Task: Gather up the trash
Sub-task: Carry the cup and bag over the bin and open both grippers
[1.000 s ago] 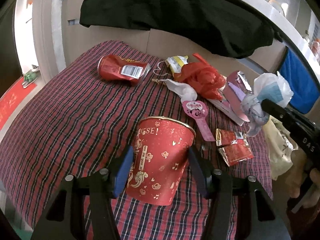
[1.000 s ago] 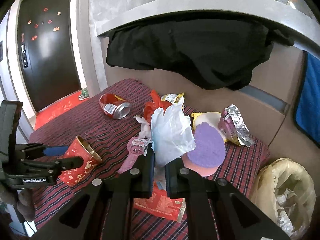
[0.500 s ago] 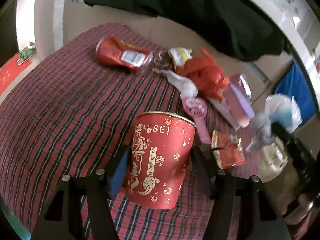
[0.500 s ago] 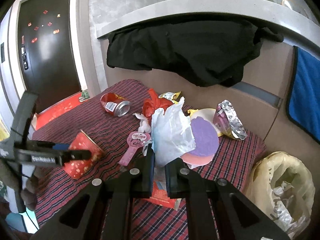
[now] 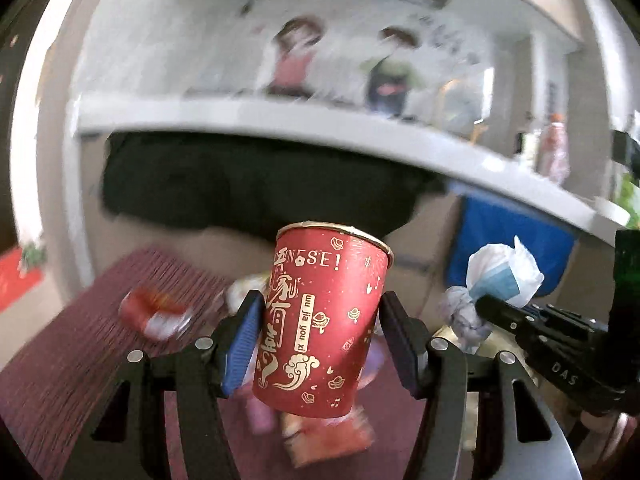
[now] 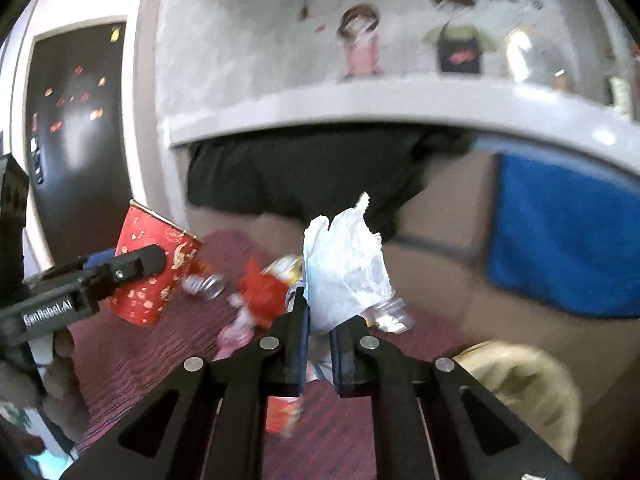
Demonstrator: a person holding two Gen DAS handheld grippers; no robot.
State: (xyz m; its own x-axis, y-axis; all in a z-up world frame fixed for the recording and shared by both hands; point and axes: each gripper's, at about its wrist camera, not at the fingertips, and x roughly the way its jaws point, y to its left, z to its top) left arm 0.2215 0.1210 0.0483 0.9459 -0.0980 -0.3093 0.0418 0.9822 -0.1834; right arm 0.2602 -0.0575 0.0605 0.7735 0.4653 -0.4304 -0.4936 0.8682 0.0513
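A red paper cup with gold print hangs upright in the air above the table, between the blue pads of my left gripper. The jaws are closing and the pads press on the cup's sides. The cup also shows at the left of the right wrist view. My right gripper is shut on a wad of white tissue and blue mask, also held up off the table. That wad appears at the right of the left wrist view.
A red plaid cloth covers the table; on it lie a crushed can, a red plastic bag and wrappers. A yellowish trash bag sits low at the right. Behind hang a black garment and a blue cloth.
Both grippers have risen from the table and tilted up toward the wall. The cup has come up off the cloth in my left gripper. The tissue wad stays in the right one.
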